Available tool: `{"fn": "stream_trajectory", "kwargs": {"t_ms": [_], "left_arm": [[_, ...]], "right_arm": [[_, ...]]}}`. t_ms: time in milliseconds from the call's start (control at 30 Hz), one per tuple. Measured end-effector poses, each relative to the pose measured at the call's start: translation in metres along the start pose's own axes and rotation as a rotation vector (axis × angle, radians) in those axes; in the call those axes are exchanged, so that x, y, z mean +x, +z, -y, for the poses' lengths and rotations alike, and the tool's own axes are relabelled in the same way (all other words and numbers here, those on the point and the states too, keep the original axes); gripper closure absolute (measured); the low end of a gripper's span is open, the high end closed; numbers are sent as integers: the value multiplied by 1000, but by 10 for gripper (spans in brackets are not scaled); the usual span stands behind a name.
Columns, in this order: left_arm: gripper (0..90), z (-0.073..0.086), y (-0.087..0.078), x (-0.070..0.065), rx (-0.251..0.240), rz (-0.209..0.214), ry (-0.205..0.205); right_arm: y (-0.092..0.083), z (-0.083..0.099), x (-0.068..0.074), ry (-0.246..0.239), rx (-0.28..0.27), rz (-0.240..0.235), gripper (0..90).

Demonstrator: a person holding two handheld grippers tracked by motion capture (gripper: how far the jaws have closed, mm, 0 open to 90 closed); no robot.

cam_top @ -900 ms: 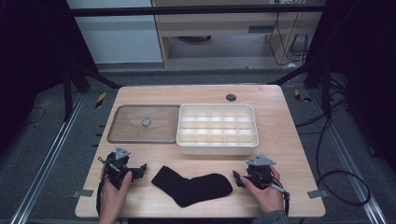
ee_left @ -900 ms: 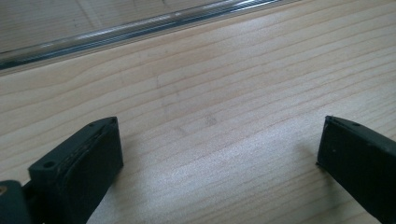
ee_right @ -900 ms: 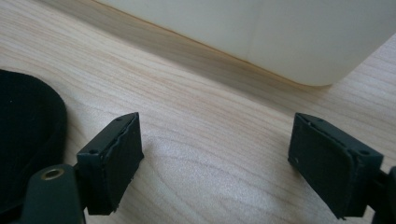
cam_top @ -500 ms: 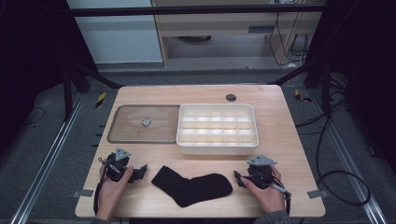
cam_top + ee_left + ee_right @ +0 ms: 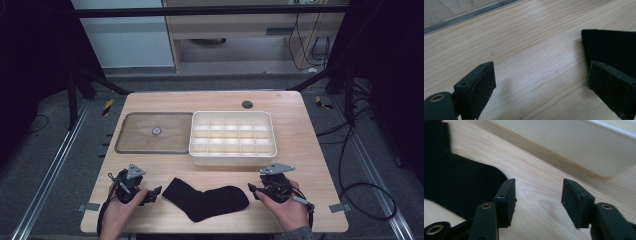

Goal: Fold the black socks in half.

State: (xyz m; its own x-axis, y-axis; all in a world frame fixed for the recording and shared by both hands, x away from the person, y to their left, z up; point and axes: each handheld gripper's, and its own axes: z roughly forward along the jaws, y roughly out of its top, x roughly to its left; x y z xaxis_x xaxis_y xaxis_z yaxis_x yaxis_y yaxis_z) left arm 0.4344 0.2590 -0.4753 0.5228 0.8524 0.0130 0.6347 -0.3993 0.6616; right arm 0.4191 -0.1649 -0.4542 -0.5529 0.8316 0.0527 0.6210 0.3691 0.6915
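A black sock (image 5: 207, 198) lies flat near the table's front edge, its cuff toward the left. My left gripper (image 5: 154, 192) rests just left of the cuff, open, with bare wood between its jaws; the cuff (image 5: 610, 47) lies beside and behind its right jaw. My right gripper (image 5: 254, 188) sits just right of the sock's toe, open and holding nothing. In the right gripper view the sock (image 5: 456, 182) lies to the left of the left jaw.
A white divided tray (image 5: 232, 138) stands mid-table behind the sock, its wall (image 5: 579, 147) close ahead of the right gripper. A clear flat lid (image 5: 155, 132) with a small knob lies to its left. A dark round hole (image 5: 247, 104) sits near the far edge.
The left gripper has edged slightly right toward the sock's cuff. The right gripper and the sock have stayed put.
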Motion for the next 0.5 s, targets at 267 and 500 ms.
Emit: {"fn": "stream_trajectory", "kwargs": {"t_ms": [267, 500], "left_arm": [[130, -21, -11, -22, 72, 31, 55], [194, -22, -4, -36, 124, 49, 94]], "right_arm": [[1, -12, 29, -60, 72, -61, 596], [19, 3, 37, -37, 153, -54, 532]]}}
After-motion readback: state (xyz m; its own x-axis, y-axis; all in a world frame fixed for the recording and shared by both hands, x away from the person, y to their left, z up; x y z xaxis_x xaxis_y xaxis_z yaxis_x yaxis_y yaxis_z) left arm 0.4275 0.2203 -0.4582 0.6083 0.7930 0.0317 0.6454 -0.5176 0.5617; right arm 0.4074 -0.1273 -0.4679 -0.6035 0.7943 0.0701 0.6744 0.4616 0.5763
